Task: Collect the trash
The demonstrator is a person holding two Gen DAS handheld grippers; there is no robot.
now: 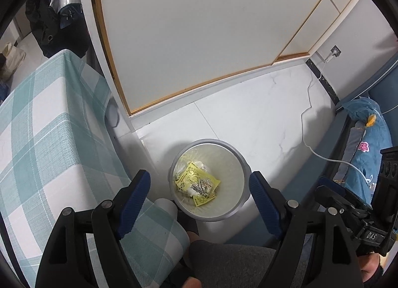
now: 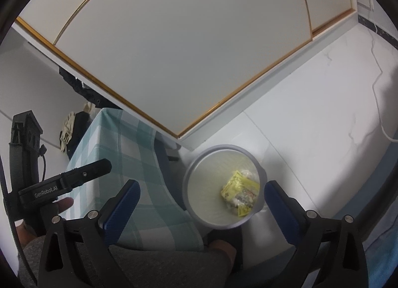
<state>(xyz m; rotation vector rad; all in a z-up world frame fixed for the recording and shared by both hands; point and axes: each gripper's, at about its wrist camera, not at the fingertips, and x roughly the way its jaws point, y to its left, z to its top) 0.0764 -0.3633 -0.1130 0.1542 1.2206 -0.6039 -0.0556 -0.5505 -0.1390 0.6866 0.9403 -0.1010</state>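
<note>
We hold both grippers above a grey trash bin (image 1: 209,179) on the floor, the left gripper (image 1: 199,196) and right gripper (image 2: 201,203) each spread wide and empty. Ahead between the fingers, yellow wrappers (image 1: 196,183) lie inside: light, crinkly, likely slippery, best pinched at an edge.

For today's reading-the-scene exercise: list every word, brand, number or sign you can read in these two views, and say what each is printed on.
"GenRobot.AI": white lettering on the left hand-held gripper's black body, seen from the right wrist view.
"DAS": on the right hand-held gripper's black body, seen from the left wrist view.
Yellow wrappers in the bin: dark print, too small and blurred to read.
</note>
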